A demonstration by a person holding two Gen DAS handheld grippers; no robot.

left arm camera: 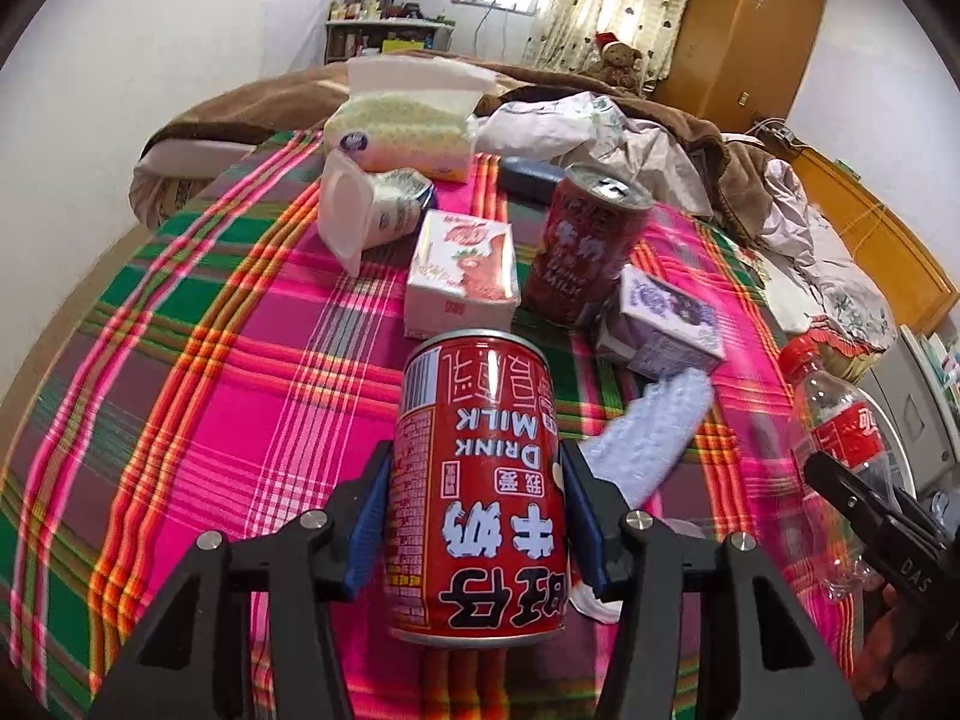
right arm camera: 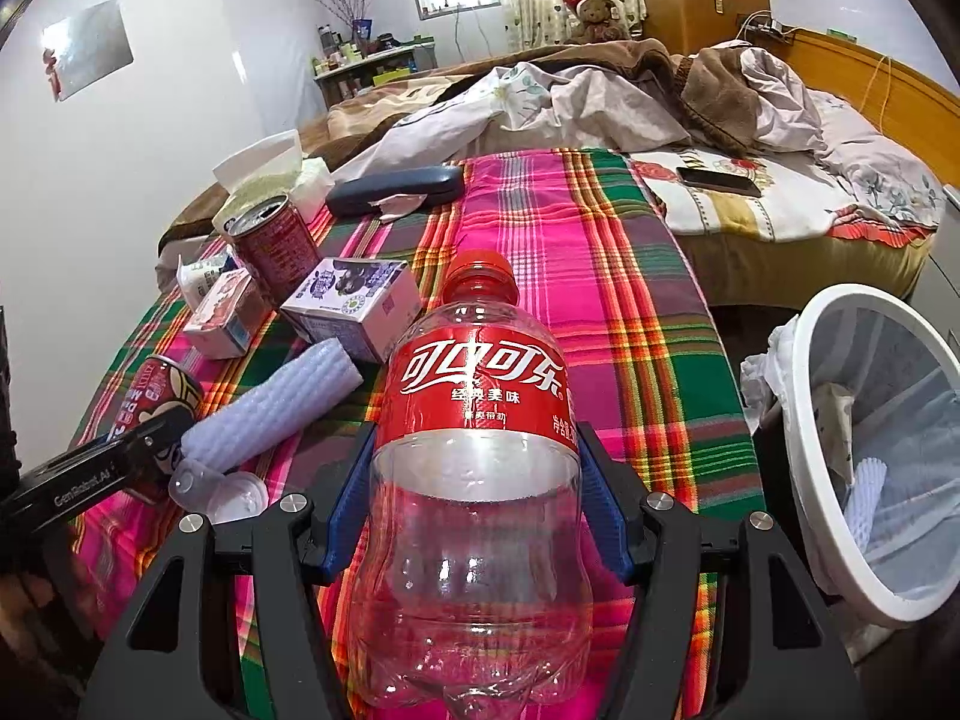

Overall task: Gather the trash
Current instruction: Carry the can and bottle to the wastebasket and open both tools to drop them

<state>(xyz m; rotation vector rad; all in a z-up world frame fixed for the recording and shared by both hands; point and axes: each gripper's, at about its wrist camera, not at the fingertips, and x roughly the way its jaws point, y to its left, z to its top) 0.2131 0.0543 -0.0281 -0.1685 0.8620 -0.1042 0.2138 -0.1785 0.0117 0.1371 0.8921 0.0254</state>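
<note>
Left gripper (left arm camera: 474,516) around lengthwise can (left arm camera: 477,480), base nearest.

Far of the left gripper (left arm camera: 474,516) the way is crowded: a pink carton (left arm camera: 461,273), an upright red can (left arm camera: 585,243) and a purple carton (left arm camera: 666,324) stand close together, with a foam sleeve (left arm camera: 651,435) just to the right. The plaid cloth (left arm camera: 240,372) on the left lies bare. Right of the right gripper (right arm camera: 477,501), the white bin (right arm camera: 840,324) stands beside the bed, mouth unobstructed.

both hand-held grippers (left arm camera: 474,516) (right arm camera: 474,492) clamped, angled down
</note>
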